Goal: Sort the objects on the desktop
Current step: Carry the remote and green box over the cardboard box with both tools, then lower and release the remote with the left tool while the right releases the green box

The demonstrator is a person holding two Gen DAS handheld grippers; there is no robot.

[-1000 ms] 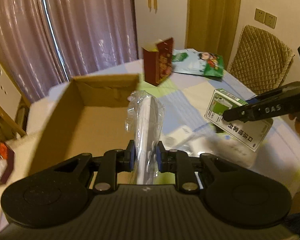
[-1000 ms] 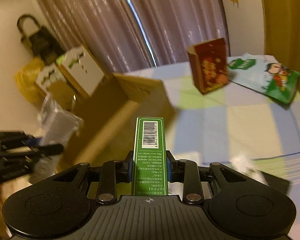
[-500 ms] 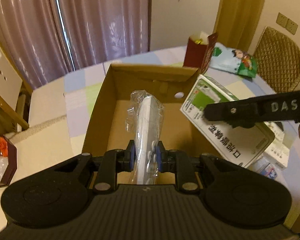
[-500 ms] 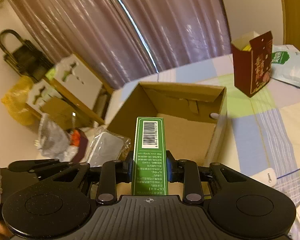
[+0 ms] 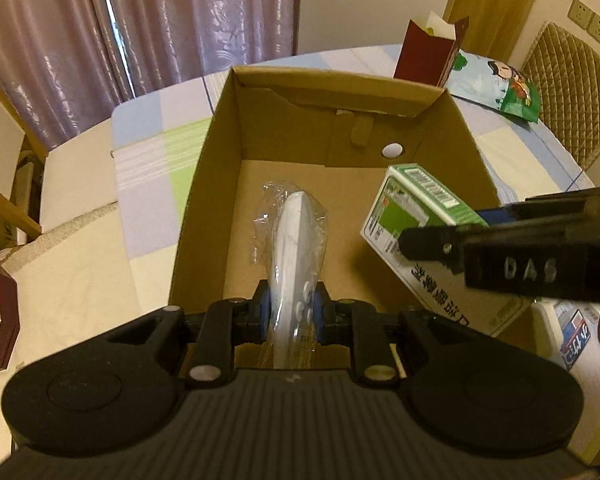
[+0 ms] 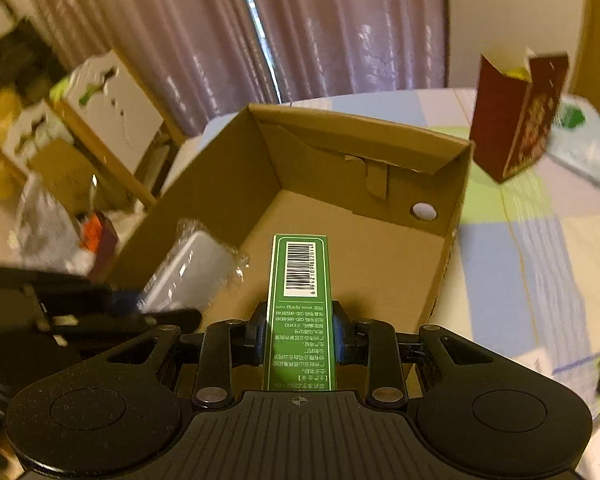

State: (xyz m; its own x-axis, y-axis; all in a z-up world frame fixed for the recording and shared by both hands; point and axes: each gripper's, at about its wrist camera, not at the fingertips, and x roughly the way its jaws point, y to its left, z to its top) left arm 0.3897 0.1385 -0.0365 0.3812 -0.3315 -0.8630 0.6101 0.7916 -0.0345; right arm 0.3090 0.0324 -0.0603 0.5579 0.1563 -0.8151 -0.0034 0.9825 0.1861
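An open cardboard box (image 5: 452, 120) (image 6: 220, 184) stands on the table, with nothing on its floor. My left gripper (image 5: 290, 314) is shut on a white remote control in a clear plastic bag (image 5: 294, 236), held over the box's near left part. My right gripper (image 6: 300, 332) is shut on a green and white carton (image 6: 300, 280) with a barcode, also above the box floor. In the left wrist view the carton (image 5: 420, 216) hangs at the right inside the box, clamped by the right gripper's dark fingers (image 5: 432, 242). In the right wrist view the bagged remote (image 6: 192, 272) shows at left.
A dark red paper bag (image 5: 428, 52) (image 6: 520, 120) stands behind the box, and a green snack packet (image 5: 500, 84) lies beside it. Small white packets (image 5: 572, 324) lie at the table's right edge. A quilted chair (image 5: 568, 88) is at right, curtains behind, clutter at left.
Both grippers have travelled toward the box and down, each keeping its load. The remote and the carton now hang over the box's inside instead of beside it.
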